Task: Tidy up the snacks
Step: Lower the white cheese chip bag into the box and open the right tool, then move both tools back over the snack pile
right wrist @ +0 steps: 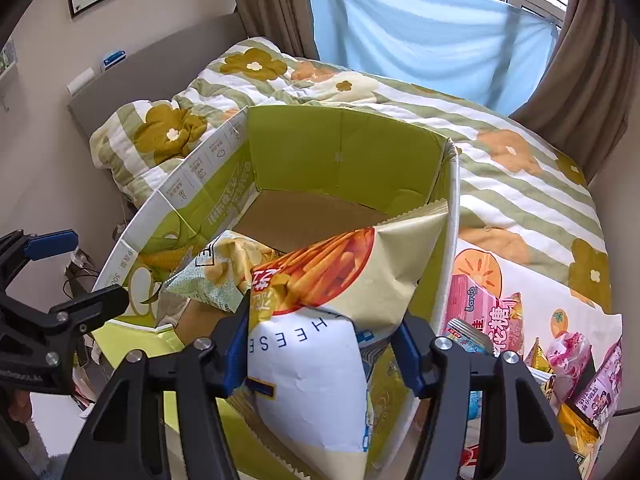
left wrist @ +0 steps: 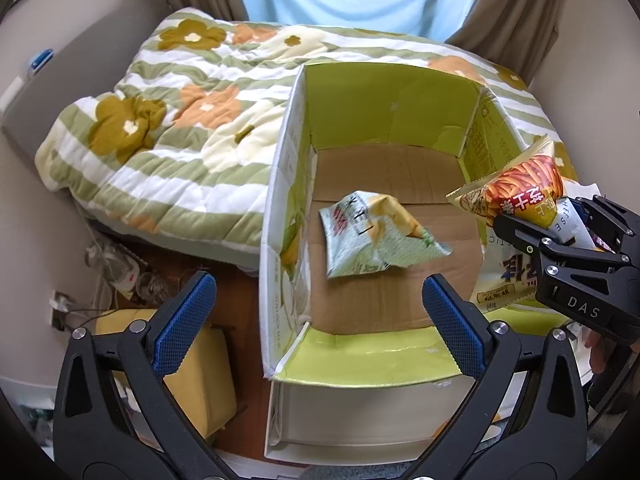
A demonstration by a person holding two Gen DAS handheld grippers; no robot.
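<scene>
- One green snack bag [left wrist: 376,236] lies in the box [left wrist: 280,216]; your left hand-held gripper [left wrist: 320,316] is wide, empty.
- Your right hand-held gripper [right wrist: 320,356] clamps the fries bag [right wrist: 340,280] at the rim; more snacks [right wrist: 492,316] wait at 3 o'clock.

A crumpled pale-green bag [left wrist: 376,236] lies flat on the brown floor of the open green-lined box [left wrist: 384,108], while a cream-and-orange fries bag [right wrist: 320,320] hangs tilted above its right wall.
</scene>
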